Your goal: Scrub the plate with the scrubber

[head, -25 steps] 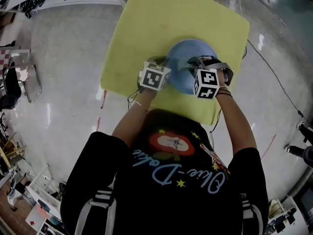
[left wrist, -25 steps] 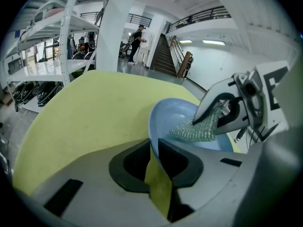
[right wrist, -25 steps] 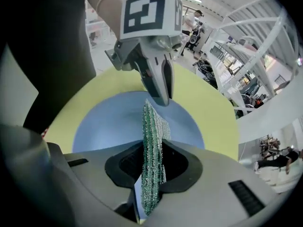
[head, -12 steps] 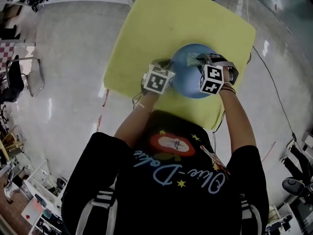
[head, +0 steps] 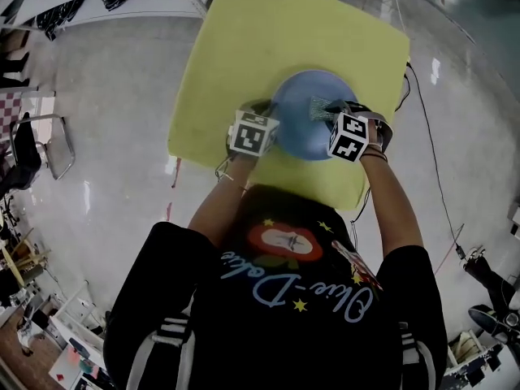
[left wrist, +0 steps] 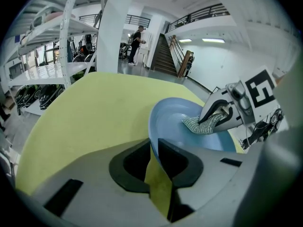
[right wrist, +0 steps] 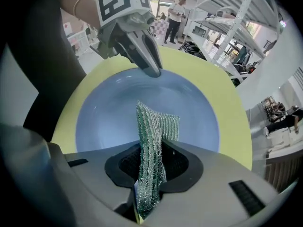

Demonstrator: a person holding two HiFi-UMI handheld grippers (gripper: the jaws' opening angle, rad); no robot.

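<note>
The plate (head: 296, 119) sits near my edge of the yellow table (head: 244, 55), its rim pinched in my left tongs (left wrist: 154, 150). My right tongs (right wrist: 150, 162) clamp the scrubber (right wrist: 156, 126) on its face. Pushing hard could tip the plate or slide it toward me, I think. Open table lies beyond.

Left forearm (head: 218, 200) and right forearm (head: 396, 205) reach forward, converging. Left gripper (left wrist: 155, 151): jaws clamped on plate (left wrist: 171, 122) rim. Right gripper (right wrist: 150, 171): jaws pinching scrubber (right wrist: 152, 126), angled leftward.
</note>
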